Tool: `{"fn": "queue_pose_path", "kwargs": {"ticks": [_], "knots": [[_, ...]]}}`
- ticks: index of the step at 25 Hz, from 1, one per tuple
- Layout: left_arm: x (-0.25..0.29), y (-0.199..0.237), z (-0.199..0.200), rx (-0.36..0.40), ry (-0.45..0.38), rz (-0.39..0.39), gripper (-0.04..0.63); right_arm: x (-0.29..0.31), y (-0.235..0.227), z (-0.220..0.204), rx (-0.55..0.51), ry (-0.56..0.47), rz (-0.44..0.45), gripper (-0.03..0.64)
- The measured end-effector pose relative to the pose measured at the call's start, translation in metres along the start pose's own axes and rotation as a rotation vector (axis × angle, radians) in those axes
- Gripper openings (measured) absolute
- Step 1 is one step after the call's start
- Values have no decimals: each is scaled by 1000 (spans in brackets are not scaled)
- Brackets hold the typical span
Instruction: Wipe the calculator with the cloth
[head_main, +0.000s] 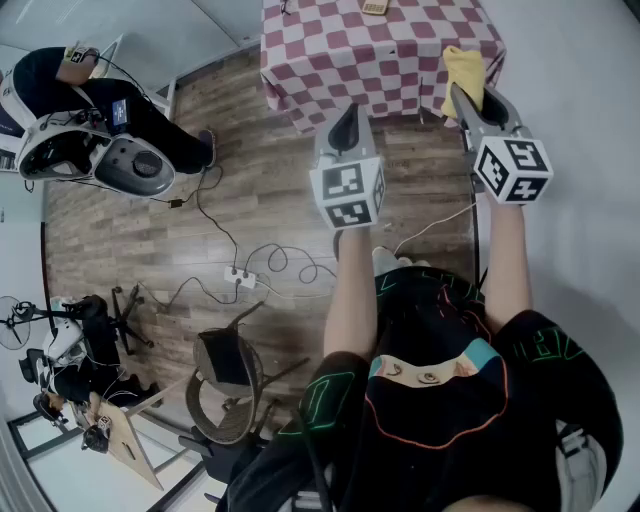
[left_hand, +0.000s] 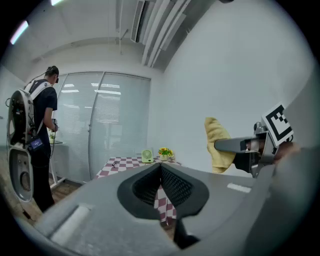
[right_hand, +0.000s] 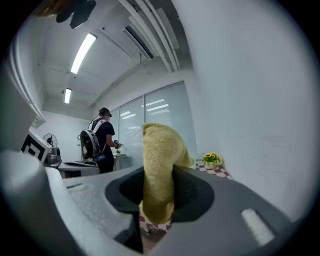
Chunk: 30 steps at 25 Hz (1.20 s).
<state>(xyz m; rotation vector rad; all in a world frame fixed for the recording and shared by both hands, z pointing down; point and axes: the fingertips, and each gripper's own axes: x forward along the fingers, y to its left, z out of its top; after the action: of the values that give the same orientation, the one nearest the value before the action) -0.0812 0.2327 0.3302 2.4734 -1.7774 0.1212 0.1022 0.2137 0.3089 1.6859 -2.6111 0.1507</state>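
Right tool (head_main: 463, 96) forward, pinching cloth (head_main: 465, 66); left tool (head_main: 347, 113) closed.

The right hand-held gripper (right_hand: 159, 200) pinches a yellow cloth (right_hand: 160, 165), with a person (right_hand: 101, 142) standing beyond

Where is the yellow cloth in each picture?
Head view: the cloth is at the upper right, held in the right gripper.
Left gripper view: the cloth is right of centre, hanging from that gripper.
Right gripper view: the cloth is in the centre, between the jaws.
Shared landmark: the checkered table, ahead in all three.
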Motion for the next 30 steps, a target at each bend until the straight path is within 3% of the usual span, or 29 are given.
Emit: {"fn": "queue_pose_path", "kwargs": {"ticks": [14,21,30], "knots": [[-15,17,24,8,-61,56,11,0,0,17,-16,-49,-27,121],[-12,39,9,-17,-5,144,9,12,-7,-2,25,-5,-38,121],[64,39,-16,-31,30,99,9,57,-53,-26,34,48,-90,123]]}}
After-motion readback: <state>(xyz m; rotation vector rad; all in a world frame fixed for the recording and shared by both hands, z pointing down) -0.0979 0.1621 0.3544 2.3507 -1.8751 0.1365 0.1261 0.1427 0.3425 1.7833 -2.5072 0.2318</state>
